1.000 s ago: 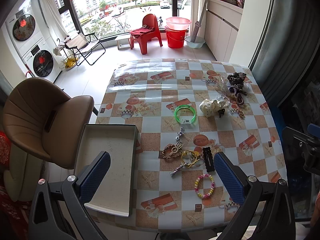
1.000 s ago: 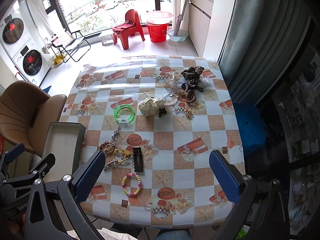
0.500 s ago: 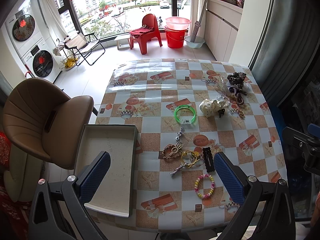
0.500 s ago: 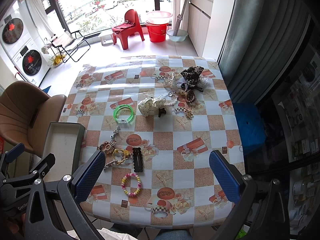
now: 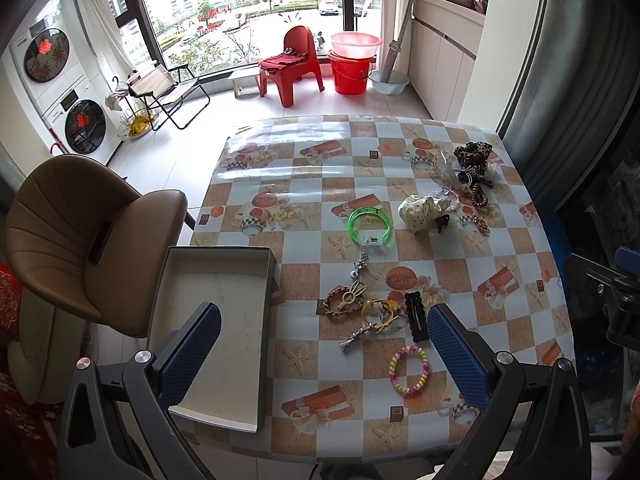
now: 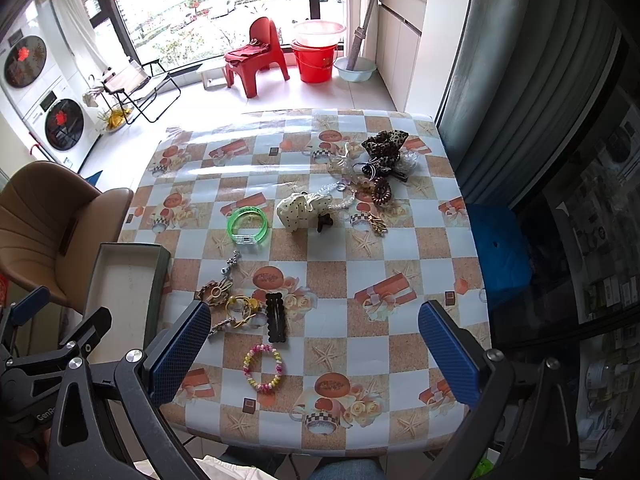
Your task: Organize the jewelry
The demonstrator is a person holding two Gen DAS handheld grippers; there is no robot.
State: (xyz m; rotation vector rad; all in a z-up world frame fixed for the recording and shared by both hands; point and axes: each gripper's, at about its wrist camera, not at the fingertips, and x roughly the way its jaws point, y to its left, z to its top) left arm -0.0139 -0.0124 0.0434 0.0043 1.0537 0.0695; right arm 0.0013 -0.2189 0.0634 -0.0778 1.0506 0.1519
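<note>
Holding both tools wide apart above the table (image 5: 304,184): left tool (image 5: 324,350), right tool (image 6: 314,346), beaded bracelet (image 6: 264,368) lying between them.

Left gripper (image 5: 324,350) fingers spread wide above tray (image 5: 216,264) and beaded bracelet (image 5: 409,365).

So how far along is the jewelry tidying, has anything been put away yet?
Nothing looks put away yet: the gray tray at the table's left edge holds nothing. Nothing is in hand either; the left gripper and right gripper are both open above the table. Everything is left: the green bangle, beaded bracelet, black hair clip and the pile by the leopard scrunchie.
</note>
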